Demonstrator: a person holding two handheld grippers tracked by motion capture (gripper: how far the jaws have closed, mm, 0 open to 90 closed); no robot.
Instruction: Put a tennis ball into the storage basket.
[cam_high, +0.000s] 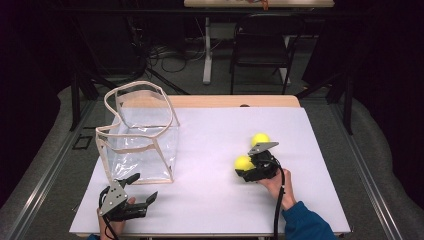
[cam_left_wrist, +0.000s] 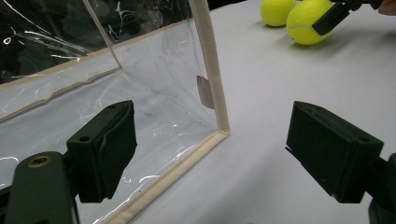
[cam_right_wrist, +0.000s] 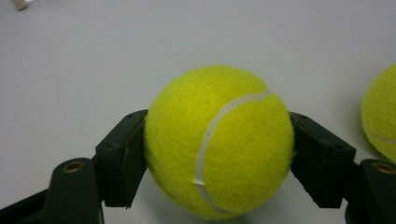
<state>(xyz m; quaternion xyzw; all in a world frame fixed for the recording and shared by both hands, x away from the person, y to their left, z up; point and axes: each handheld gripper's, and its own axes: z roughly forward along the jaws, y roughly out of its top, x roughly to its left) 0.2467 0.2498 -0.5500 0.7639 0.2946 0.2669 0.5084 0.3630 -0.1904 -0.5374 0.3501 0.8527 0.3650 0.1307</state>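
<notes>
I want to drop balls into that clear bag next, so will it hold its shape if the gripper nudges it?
Probably not firmly. The clear bag has thin, creased plastic walls, so they would likely buckle. Its cloth-edged rim stands open but wavy, suggesting only soft support. Being empty, it may slide on the smooth table when pushed.

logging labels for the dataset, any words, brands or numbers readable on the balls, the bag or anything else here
None can be read.
Held tennis ball in the right claw: white seam, no print visible.
Second tennis ball: no print visible.
Clear bag: a small tag inside the corner seam, blank or too blurred to read.
</notes>
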